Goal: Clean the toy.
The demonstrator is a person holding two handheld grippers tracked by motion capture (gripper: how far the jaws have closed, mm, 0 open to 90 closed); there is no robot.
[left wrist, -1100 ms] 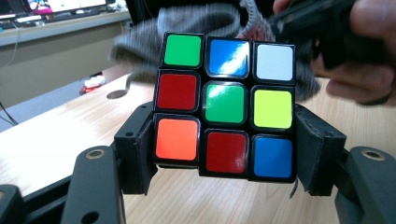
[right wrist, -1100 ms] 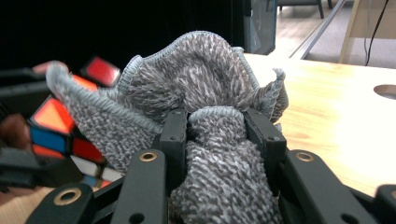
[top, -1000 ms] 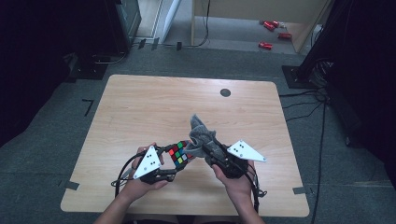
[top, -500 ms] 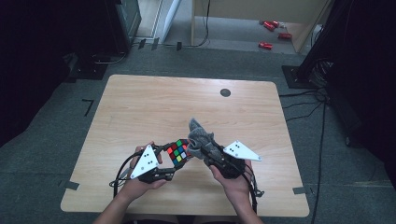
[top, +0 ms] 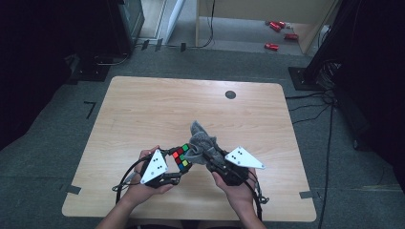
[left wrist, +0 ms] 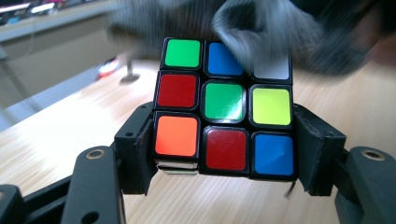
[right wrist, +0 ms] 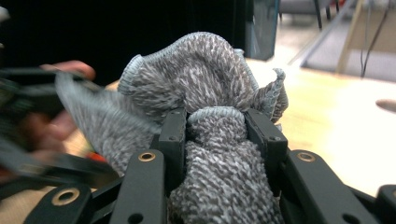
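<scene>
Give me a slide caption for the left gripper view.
Left gripper clamps a scrambled Rubik's cube while a grey cloth wipes it.

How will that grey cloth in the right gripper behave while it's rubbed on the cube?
The grey cloth is probably floppy: it bunches and folds above the right gripper. Its looped weave suggests it grips rather than slides. Loose edges may drape over the cube.

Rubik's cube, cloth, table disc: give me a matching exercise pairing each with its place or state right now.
Things:
1. Rubik's cube
2. grey cloth
3. dark round disc

Places or states:
A. lies on the table, far from both hands
B. clamped between the left gripper jaws
C. bunched between the right gripper jaws

Pairs: 1-B, 2-C, 3-A
</scene>
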